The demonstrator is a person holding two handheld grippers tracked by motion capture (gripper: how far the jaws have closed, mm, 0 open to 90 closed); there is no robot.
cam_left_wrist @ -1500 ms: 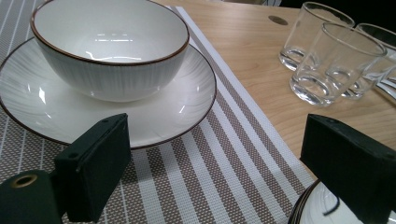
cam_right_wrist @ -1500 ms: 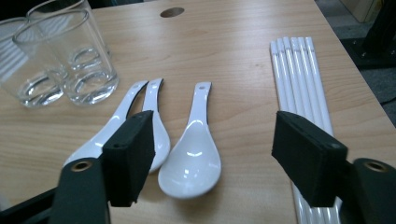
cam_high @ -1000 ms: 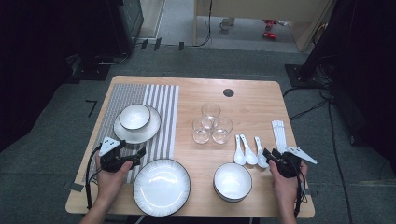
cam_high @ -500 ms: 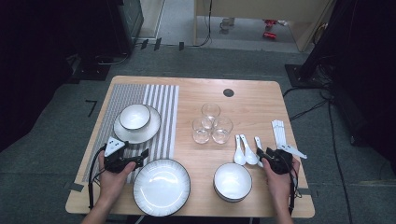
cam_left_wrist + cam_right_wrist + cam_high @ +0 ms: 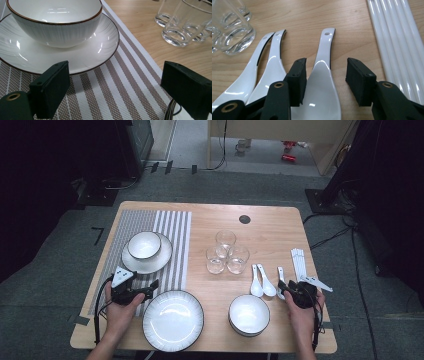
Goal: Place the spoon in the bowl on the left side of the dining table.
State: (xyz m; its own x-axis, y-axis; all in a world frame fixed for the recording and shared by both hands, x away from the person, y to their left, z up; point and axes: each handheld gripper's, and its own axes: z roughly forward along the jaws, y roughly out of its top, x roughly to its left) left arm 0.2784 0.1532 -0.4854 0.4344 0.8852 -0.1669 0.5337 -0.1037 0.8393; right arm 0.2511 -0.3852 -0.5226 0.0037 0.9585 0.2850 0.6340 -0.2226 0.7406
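High view first: the person's right claw [image 5: 286,287] sits at the near right of the wooden surface [image 5: 270,227], its tips at the rightmost of three white spoons. That spoon [image 5: 281,279] lies just beside its two neighbours [image 5: 262,281], with a row of white chopsticks [image 5: 298,262] on its far side and three glasses [image 5: 226,254] further in. A stack of white bowls [image 5: 249,314] stands near the front edge, a large plate [image 5: 172,319] to its left. The left claw [image 5: 151,288] rests on the striped placemat [image 5: 172,240], between the large plate and a bowl on a plate [image 5: 145,251].

Left gripper view: the claw [image 5: 117,87] stands wide apart over the placemat [image 5: 120,82], nothing between the jaws; the bowl on a plate [image 5: 53,27] is just ahead, the glasses [image 5: 185,22] off to the right.

Right gripper view: the claw [image 5: 325,80] straddles the spoon [image 5: 323,82], one jaw either side of its scoop. The jaws have just been opening, and the right one stands clear of the spoon, which lies flat on the surface [image 5: 312,17]. The other two spoons [image 5: 265,67] are at the left, the chopsticks [image 5: 394,37] at the right.
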